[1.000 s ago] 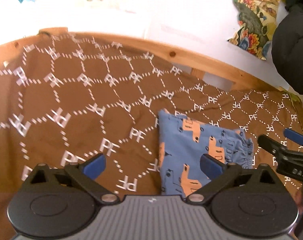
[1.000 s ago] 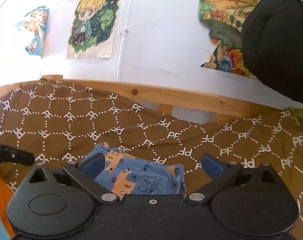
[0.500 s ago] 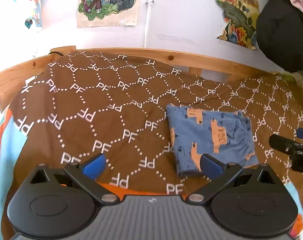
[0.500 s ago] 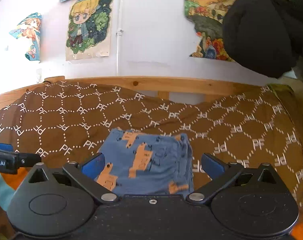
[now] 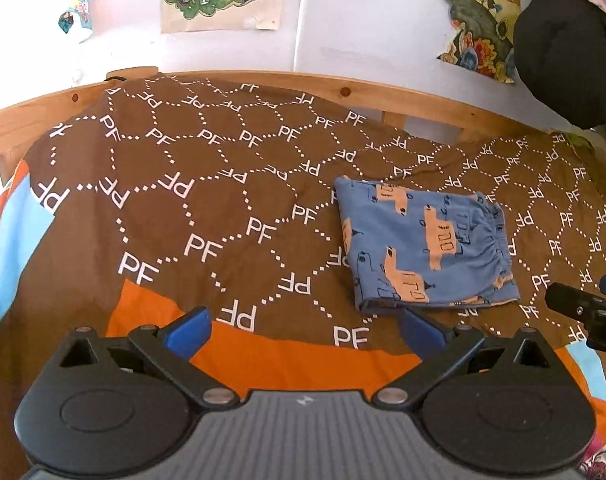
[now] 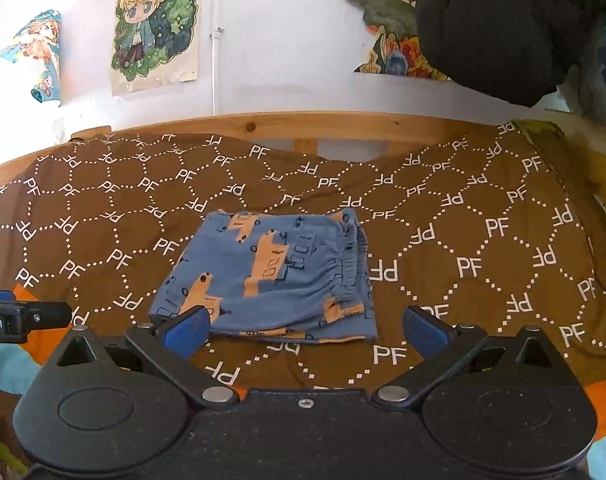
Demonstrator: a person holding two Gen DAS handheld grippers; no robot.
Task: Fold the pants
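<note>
Left wrist view: the left gripper is sitting wide open, holding nothing. The right gripper is gaping wide too, empty. The folded pants are lying on the brown blanket.

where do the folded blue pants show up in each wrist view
Left wrist view: the folded blue pants lie right of centre on the brown bedspread, beyond the right jaw, waistband to the right.
Right wrist view: the pants lie at centre, just past the open jaws, waistband to the right.
Shared landmark: the wooden bed rail behind the bedspread.
</note>
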